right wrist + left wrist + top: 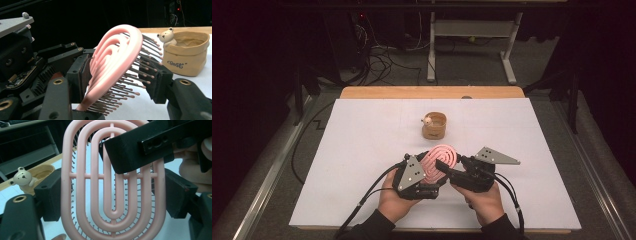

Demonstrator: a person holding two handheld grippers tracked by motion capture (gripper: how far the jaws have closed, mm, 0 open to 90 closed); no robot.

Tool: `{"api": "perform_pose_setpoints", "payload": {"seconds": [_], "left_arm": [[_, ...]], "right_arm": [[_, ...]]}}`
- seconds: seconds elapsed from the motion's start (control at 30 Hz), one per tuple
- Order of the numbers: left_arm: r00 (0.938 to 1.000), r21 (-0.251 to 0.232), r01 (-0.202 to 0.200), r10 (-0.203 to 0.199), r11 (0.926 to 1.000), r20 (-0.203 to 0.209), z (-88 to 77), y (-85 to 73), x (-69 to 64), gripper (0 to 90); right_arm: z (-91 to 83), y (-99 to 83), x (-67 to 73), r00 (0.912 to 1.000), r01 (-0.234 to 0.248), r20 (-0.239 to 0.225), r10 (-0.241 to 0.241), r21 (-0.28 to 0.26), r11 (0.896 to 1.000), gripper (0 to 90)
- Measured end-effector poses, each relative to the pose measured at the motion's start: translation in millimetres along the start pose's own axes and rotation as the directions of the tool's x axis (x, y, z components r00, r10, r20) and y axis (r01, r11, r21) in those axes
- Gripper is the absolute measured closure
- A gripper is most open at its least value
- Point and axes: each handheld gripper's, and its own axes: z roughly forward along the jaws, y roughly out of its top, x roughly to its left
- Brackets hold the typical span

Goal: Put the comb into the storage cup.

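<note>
- A white sheet (pixel 362 150) covers a wooden table (pixel 432 92). The room behind is dark, with grey carpet, cables on the floor at 11 o'clock and a white desk frame (pixel 472 30) at 12 o'clock.
- The pink hairbrush (pixel 440 161) is held up off the sheet near the table's 6 o'clock edge, between the two tools. Its handle is hidden behind the grippers.
- The left gripper (pixel 110 195) is clamped on the brush head: in the left gripper view a jaw presses each long edge of the slotted pink oval.
- The right gripper (pixel 120 82) stands with a jaw on either side of the head, one against the smooth back and one at the bristle tips. Whether it squeezes is hard to tell.
- A tan bag-shaped cup (pixel 434 125) sits toward 12 o'clock from the brush, well apart, with a small bear figure (pixel 427 120) on its rim. Its inside is hard to make out.
</note>
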Motion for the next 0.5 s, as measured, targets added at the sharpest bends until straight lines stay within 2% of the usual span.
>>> {"api": "perform_pose_setpoints", "payload": {"seconds": [0.5], "left_arm": [[0.9999, -0.005, -0.009, 0.009, 0.9999, -0.008, -0.9, 0.8, -0.5, 18.2]], "right_arm": [[0.7, 1.6, -2.8, 0.9964, -0.066, -0.052, 0.067, 0.020, 0.998, 49.4]]}}
